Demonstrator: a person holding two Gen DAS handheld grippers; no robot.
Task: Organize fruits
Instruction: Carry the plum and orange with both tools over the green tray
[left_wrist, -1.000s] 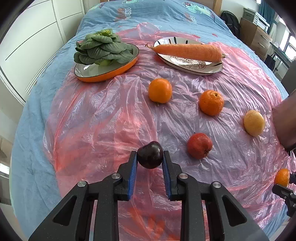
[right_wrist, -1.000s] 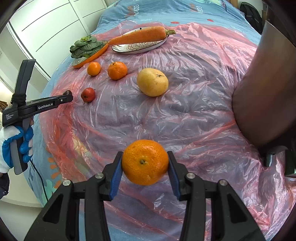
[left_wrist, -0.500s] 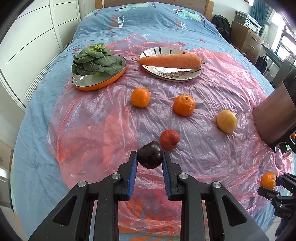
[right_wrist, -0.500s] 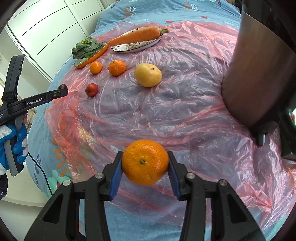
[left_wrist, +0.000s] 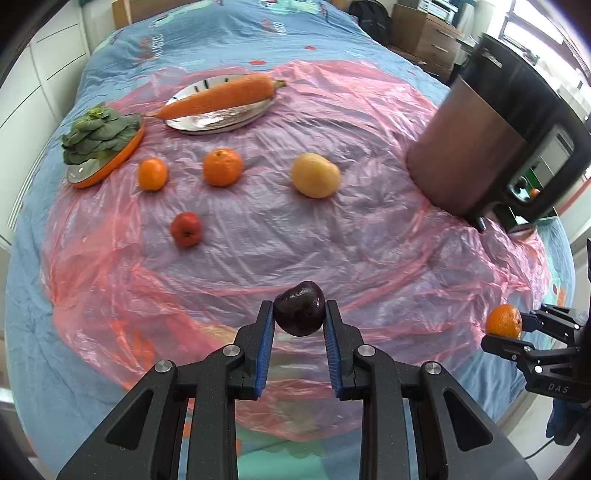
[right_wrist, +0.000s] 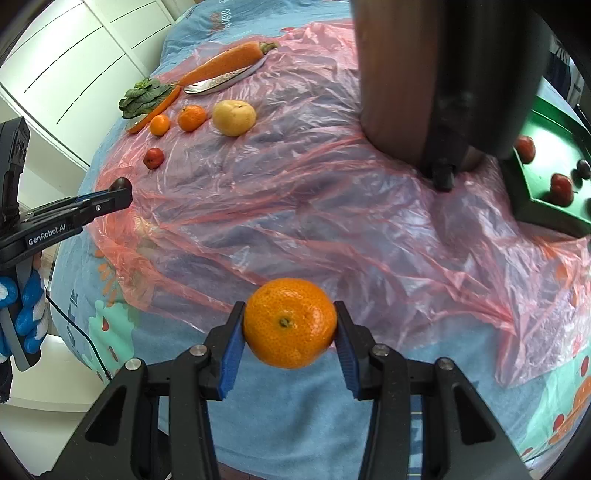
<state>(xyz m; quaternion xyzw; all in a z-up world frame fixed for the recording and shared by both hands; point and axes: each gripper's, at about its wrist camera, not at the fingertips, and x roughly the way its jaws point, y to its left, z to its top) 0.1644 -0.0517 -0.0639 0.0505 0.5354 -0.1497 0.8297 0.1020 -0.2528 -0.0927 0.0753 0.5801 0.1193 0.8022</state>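
Step in hand, as judged: carry both held fruits to the green tray (right_wrist: 532, 192) at the right edge of the bed (left_wrist: 44, 280).

Claw state. The left claw (left_wrist: 299, 321) is closed on a dark plum (left_wrist: 299, 313); its blue pads (left_wrist: 266, 343) press both sides. The right claw (right_wrist: 290, 332) is closed on a mandarin (right_wrist: 290, 323), gripped across its widest part. Both fruits hang clear above the pink plastic sheet (left_wrist: 332, 236).

Target. The tray sits behind and to the right of the brown pot (right_wrist: 399, 81). It already holds small red fruits and one dark one. Only part of it shows in the right wrist view, so its free space cannot be fully judged.

Procedure.
1. Keep both grips firm and unchanged; round fruit can slip if the pads relax.
2. Route each claw round the near side of the pot, not over it.
3. Move the right claw in first; it is nearer the tray.
4. Lower each fruit to a bare spot on the tray floor before letting go.
5. Keep the two claws well apart at the tray.

Remaining on the sheet: two mandarins (left_wrist: 223, 167), a pear (left_wrist: 315, 176) and a small red fruit (left_wrist: 186, 229).
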